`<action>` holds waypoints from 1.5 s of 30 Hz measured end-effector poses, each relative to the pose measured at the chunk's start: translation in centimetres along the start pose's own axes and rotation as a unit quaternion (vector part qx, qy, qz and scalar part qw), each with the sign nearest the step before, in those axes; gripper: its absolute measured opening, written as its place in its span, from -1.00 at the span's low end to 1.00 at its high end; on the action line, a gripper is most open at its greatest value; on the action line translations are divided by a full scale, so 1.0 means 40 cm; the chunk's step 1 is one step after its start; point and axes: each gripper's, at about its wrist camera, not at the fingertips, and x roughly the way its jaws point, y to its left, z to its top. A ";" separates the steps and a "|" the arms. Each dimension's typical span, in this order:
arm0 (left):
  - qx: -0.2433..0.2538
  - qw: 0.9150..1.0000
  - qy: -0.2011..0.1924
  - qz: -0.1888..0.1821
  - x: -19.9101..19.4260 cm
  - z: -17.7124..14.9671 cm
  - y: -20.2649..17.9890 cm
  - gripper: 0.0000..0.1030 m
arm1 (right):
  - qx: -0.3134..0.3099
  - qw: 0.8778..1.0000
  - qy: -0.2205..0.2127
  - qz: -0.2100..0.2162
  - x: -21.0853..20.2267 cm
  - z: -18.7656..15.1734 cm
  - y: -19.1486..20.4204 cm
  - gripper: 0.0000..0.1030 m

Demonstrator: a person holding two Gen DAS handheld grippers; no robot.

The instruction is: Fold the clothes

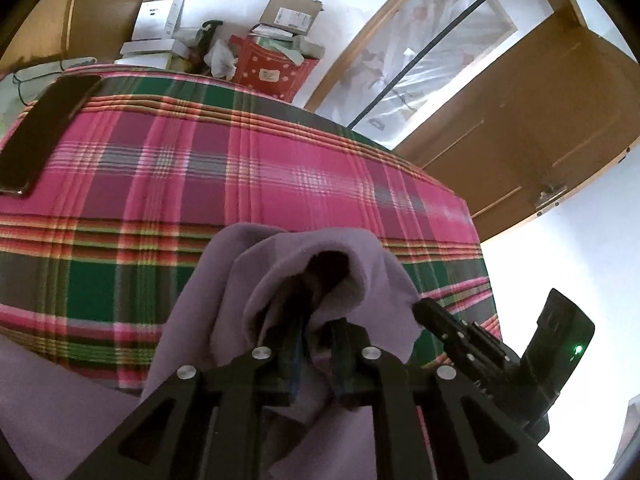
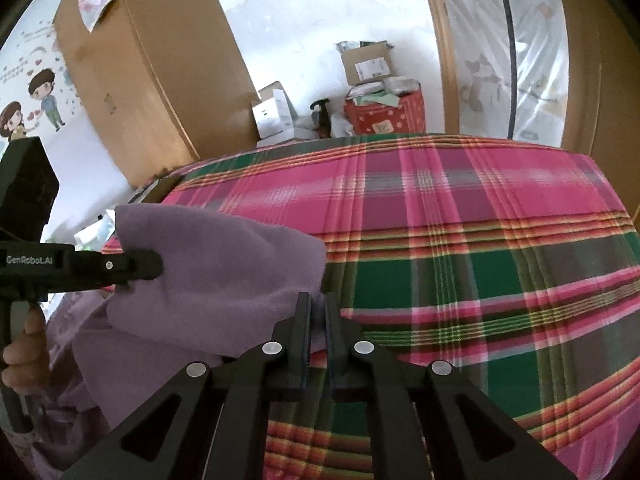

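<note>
lilac fleece garment (image 2: 208,272) hangs bunched at the near left edge of the plaid-covered table (image 2: 460,240), lifted between my two grippers. my left gripper (image 1: 316,304) is pinched on a fold that drapes over its fingertips, and my right gripper (image 2: 318,312) has its jaws pressed together on the cloth's right edge, with a dark phone (image 1: 40,136) lying far left on the plaid

White walls, wooden door (image 1: 520,128), plaid-covered bed (image 1: 240,168), stacked boxes (image 1: 288,16).
</note>
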 end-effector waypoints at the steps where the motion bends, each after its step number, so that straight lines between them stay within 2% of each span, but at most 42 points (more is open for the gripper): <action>1: -0.002 1.000 -0.002 -0.003 -0.011 -0.004 0.003 -0.69 | 0.003 1.000 0.004 0.005 -0.005 -0.004 -0.001 -0.81; 5: -0.016 0.999 -0.013 -0.030 -0.064 -0.012 0.017 -0.51 | 0.014 0.999 0.015 0.024 -0.034 -0.031 -0.002 -0.66; 8: -0.032 0.998 -0.023 -0.048 -0.104 -0.016 0.030 -0.46 | 0.022 0.999 0.020 0.037 -0.060 -0.056 -0.001 -0.55; 11: -0.030 0.998 -0.026 -0.038 -0.145 -0.050 0.036 -0.46 | 0.029 0.998 0.026 0.050 -0.086 -0.082 -0.001 -0.52; 16: -0.023 0.999 -0.019 -0.028 -0.218 -0.155 0.061 -0.46 | 0.044 0.996 0.025 0.075 -0.149 -0.142 0.017 -0.46; 20: -0.018 1.000 -0.022 0.001 -0.301 -0.264 0.092 -0.46 | 0.033 0.995 0.013 0.097 -0.221 -0.185 0.047 -0.37; 22: -0.026 0.999 -0.027 0.007 -0.342 -0.316 0.114 -0.45 | 0.037 0.995 0.007 0.097 -0.255 -0.205 0.050 -0.36; 24: -0.038 0.998 -0.043 0.031 -0.391 -0.373 0.143 -0.43 | 0.045 0.994 0.002 0.095 -0.286 -0.227 0.050 -0.36; 28: -0.071 0.991 -0.080 0.078 -0.483 -0.480 0.208 -0.42 | 0.068 0.994 -0.009 0.081 -0.339 -0.283 0.041 -0.33; 29: -0.078 0.990 -0.084 0.084 -0.501 -0.503 0.223 -0.41 | 0.077 0.994 -0.013 0.079 -0.353 -0.297 0.038 -0.31; 31: -0.105 0.985 -0.094 0.095 -0.536 -0.544 0.261 -0.41 | 0.099 0.992 -0.019 0.077 -0.381 -0.330 0.026 -0.11; 34: -0.141 0.978 -0.112 0.106 -0.581 -0.603 0.312 -0.41 | 0.129 0.989 -0.028 0.072 -0.416 -0.378 0.018 -0.10; 41: -0.149 0.966 -0.128 0.168 -0.617 -0.687 0.349 -0.40 | 0.154 0.984 -0.045 0.077 -0.465 -0.457 0.064 -0.10; 45: -0.152 0.965 -0.100 0.187 -0.595 -0.717 0.362 -0.39 | 0.141 0.985 -0.046 0.093 -0.492 -0.488 0.121 -0.10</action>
